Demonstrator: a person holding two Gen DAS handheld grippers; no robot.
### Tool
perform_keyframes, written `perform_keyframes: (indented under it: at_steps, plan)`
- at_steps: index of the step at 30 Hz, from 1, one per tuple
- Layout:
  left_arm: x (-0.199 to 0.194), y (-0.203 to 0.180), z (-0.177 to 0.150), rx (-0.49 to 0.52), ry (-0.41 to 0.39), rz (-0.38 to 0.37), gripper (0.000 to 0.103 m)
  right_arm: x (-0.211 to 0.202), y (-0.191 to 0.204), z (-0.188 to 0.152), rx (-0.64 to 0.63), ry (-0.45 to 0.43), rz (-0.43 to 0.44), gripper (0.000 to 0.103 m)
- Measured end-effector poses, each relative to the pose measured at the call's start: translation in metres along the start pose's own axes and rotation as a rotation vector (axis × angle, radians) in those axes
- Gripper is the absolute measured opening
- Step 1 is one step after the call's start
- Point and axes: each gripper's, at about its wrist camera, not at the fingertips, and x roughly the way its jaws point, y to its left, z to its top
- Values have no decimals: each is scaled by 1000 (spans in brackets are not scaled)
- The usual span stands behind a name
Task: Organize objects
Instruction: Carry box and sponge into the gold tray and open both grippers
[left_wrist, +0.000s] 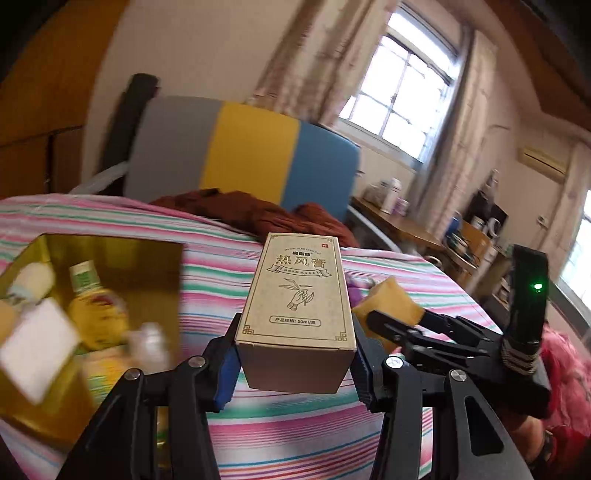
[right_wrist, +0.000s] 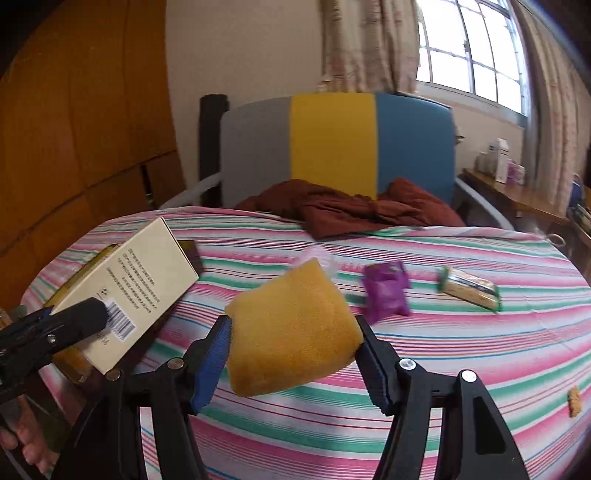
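My left gripper (left_wrist: 293, 363) is shut on a tan cardboard box (left_wrist: 297, 310) with Chinese print, held above the striped bed. The box also shows in the right wrist view (right_wrist: 133, 288), at the left. My right gripper (right_wrist: 293, 354) is shut on a yellow sponge (right_wrist: 291, 328), held above the bed; the sponge shows in the left wrist view (left_wrist: 388, 306) at the right of the box. A gold open box (left_wrist: 110, 258) at the left holds a yellow bottle (left_wrist: 96, 306), a white bottle and other items.
A purple packet (right_wrist: 386, 291), a green-edged snack packet (right_wrist: 469, 288) and a small brown crumb (right_wrist: 574, 400) lie on the striped sheet (right_wrist: 443, 350). A dark red cloth (right_wrist: 354, 210) lies by the grey, yellow and blue headboard (right_wrist: 332, 144). A wooden desk (right_wrist: 517, 195) stands at the right.
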Motion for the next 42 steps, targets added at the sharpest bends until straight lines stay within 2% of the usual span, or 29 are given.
perform_keyframes:
  at_steps: [6, 9, 15, 20, 22, 24, 26, 33, 34, 37, 38, 42]
  plan:
    - [-32, 61, -2, -76, -24, 104, 51, 10, 62, 21, -69, -5, 122, 65]
    - [-47, 90, -4, -96, -27, 151, 52, 29, 94, 35, -120, 20, 176, 65]
    - [-56, 117, -12, -109, 11, 216, 52, 74, 137, 57, -172, 96, 229, 65]
    - [-55, 131, -19, -94, 45, 253, 52, 111, 164, 63, -211, 177, 233, 69]
    - [-54, 136, -22, -93, 60, 256, 52, 129, 168, 62, -213, 224, 219, 72]
    - [-51, 138, -25, -94, 74, 262, 52, 140, 165, 61, -185, 259, 198, 81]
    - [-49, 141, -26, -93, 80, 266, 52, 140, 158, 63, -138, 247, 205, 85]
    - [-43, 139, -34, -73, 114, 281, 52, 109, 122, 62, 2, 193, 261, 85]
    - [-43, 139, -35, -73, 112, 289, 55, 106, 120, 61, 5, 190, 261, 85]
    - [-54, 135, -33, -102, 61, 317, 95, 95, 113, 55, 8, 182, 258, 85]
    - [-58, 135, -31, -114, 35, 316, 103, 91, 110, 53, 8, 176, 254, 85]
    - [-74, 128, -24, -95, -49, 359, 103, 78, 99, 46, 30, 149, 242, 85]
